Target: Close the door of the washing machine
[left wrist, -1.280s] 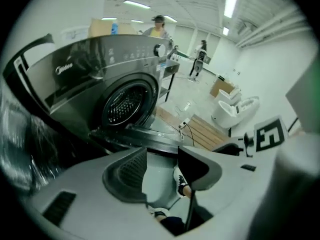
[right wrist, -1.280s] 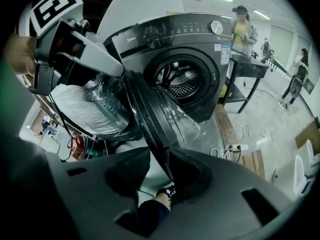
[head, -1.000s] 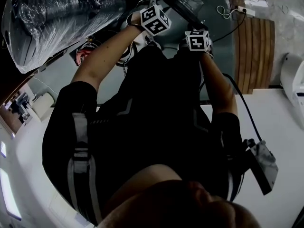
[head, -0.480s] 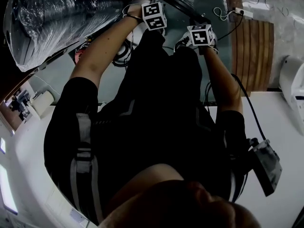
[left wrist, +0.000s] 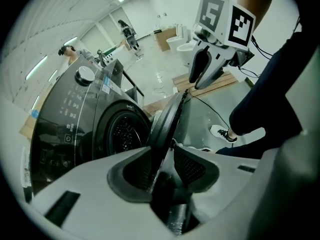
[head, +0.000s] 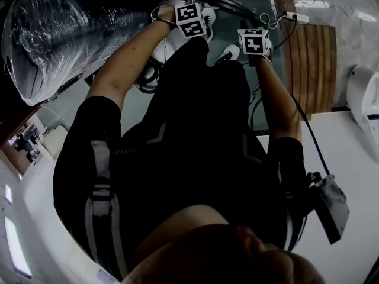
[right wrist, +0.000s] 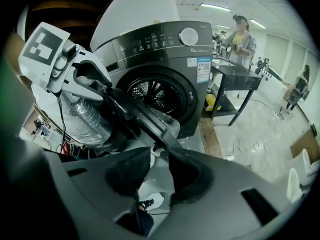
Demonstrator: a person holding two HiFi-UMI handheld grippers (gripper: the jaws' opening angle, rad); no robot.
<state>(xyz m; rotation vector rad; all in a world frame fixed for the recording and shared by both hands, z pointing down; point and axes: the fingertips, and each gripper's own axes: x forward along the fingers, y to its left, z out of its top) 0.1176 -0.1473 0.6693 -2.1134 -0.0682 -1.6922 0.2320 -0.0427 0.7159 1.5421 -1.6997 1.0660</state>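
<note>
The dark grey washing machine [left wrist: 75, 119] stands with its round door [left wrist: 167, 124] partly open, edge-on in front of the drum opening [left wrist: 122, 131]. My left gripper [left wrist: 162, 147] straddles the door's rim. Its jaws have just been closing and both pads now lie against the rim. From the right gripper view it [right wrist: 107, 96] grips the rim further up. My right gripper [right wrist: 159, 149] is open, its jaws having narrowed slightly. The door [right wrist: 145, 119] ends at its right fingertip, and only floor shows in the gap. In the head view both marker cubes [head: 192, 20] [head: 253, 41] sit by the door.
A large plastic-wrapped roll [head: 59, 34] lies left of the machine. Wooden planks [head: 314, 64] and loose cables [head: 278, 19] lie on the floor to the right. A black table [right wrist: 235, 79] stands beside the machine, and a person [right wrist: 242, 36] stands behind it.
Both hands have shifted away from my body toward the machine, the right one also to the right. The door rim has moved up the head view with them.
</note>
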